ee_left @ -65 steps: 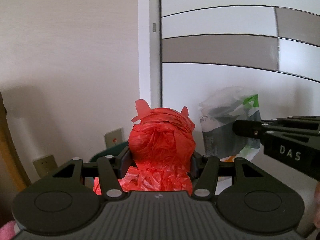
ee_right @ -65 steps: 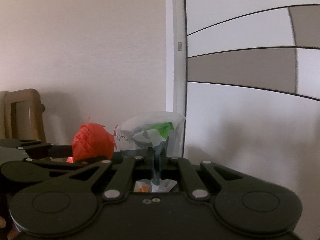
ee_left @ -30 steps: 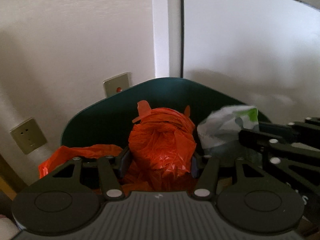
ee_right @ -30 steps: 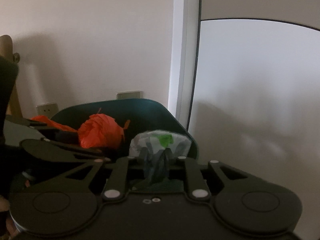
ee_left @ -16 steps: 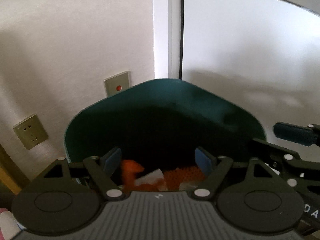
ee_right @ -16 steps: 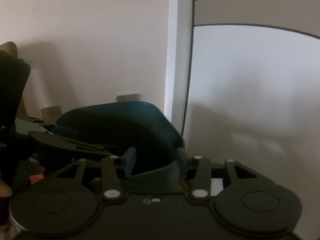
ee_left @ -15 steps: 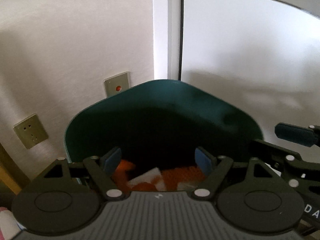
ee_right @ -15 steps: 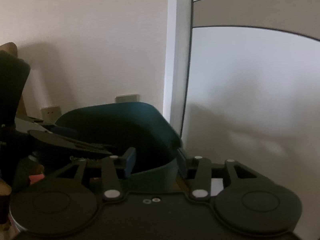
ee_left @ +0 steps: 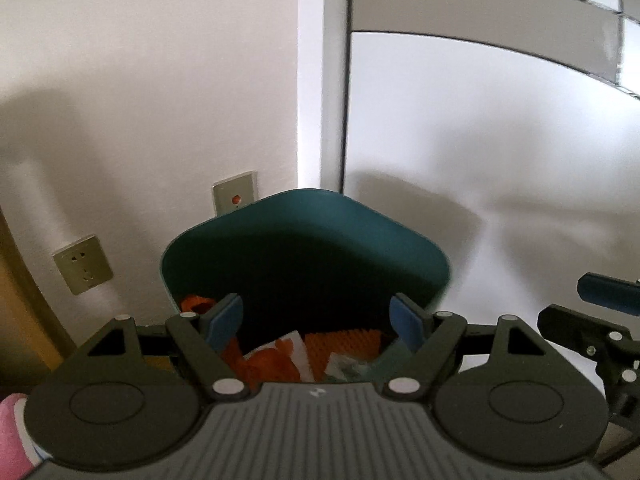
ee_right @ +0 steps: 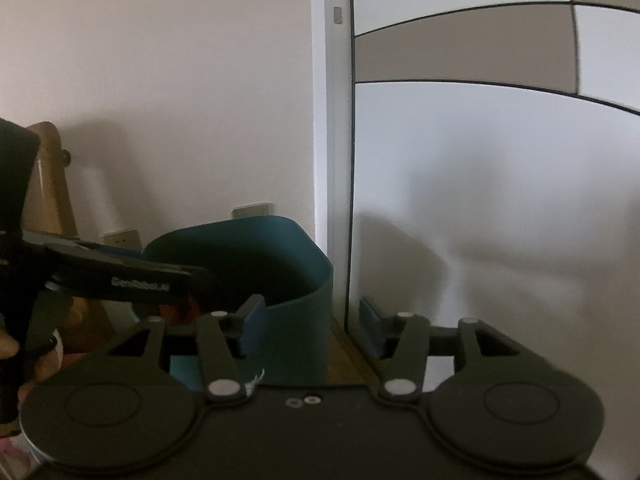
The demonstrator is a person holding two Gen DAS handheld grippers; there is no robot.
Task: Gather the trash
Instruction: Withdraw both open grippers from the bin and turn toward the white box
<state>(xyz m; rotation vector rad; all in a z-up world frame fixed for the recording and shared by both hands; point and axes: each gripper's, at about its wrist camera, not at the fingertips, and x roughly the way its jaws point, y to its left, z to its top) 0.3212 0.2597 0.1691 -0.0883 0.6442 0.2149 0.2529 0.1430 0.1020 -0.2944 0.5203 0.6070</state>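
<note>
Left wrist view: pale wall (ee_left: pixel 152 92) behind the dark teal trash bin (ee_left: pixel 304 236), with a white door frame (ee_left: pixel 320 72) rising just behind the bin's far rim. White and grey panelled door (ee_left: pixel 480 128) to the right of the bin, shadowed low down. Bin standing against the wall and frame, mouth open upward, inner wall dark. Orange plastic bag trash (ee_left: pixel 280 356) lying inside the bin at the bottom, crumpled, with a white scrap (ee_left: pixel 296 344) among it and a greyish bag (ee_left: pixel 346 366) beside it to the right. Left gripper (ee_left: pixel 316 322) poised above the bin's near rim, jaws spread wide, blue pads (ee_left: pixel 222 318) apart, nothing between them. Right gripper (ee_left: pixel 600 312) just right of the bin, only partly in frame. Beige wall socket (ee_left: pixel 82 264) left of the bin; a switch plate (ee_left: pixel 234 198) with a red dot just behind the bin's rim.

Right wrist view: same bin (ee_right: pixel 288 304) low and left of centre, door frame (ee_right: pixel 338 140) just right of it, door (ee_right: pixel 500 184) further right. Right gripper (ee_right: pixel 310 324) beside the bin's right wall, jaws wide apart, empty. Left gripper (ee_right: pixel 120 276) reaching over the bin from the left. Wooden chair frame (ee_right: pixel 52 184) left of the bin, by the wall.
</note>
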